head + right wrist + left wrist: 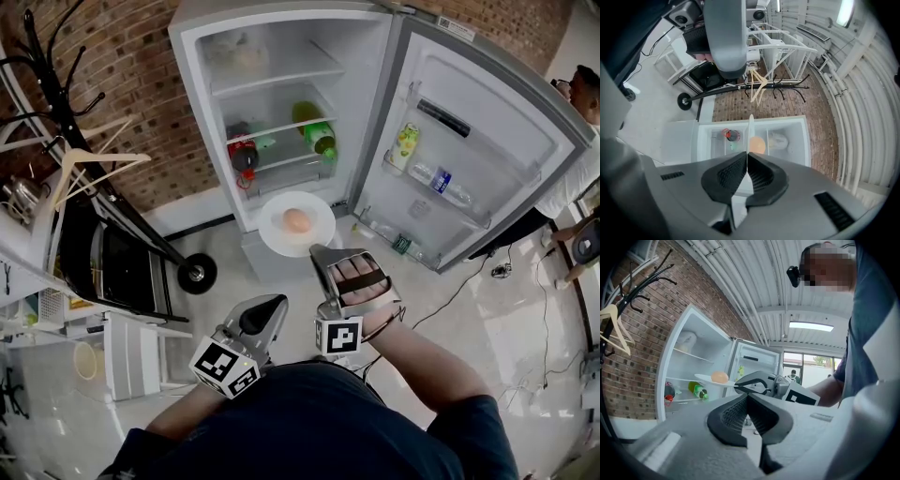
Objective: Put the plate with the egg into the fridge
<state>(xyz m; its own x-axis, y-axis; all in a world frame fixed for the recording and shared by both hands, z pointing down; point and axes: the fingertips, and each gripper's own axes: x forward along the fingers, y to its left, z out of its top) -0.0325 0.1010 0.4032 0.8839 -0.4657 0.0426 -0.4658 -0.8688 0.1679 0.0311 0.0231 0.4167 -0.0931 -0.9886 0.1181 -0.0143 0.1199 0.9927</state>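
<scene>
Before the open fridge (199, 84), the right gripper (317, 251) holds the plate (277, 240) level, jaws pinching its near rim, egg (297, 221) on top, outside the shelves. Nearer the person, the left gripper (277, 303) hangs with jaws pressed together.

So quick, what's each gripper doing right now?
Left gripper: closed, empty.
Right gripper: closed on the rim of the round white plate carrying a brown egg.
</scene>
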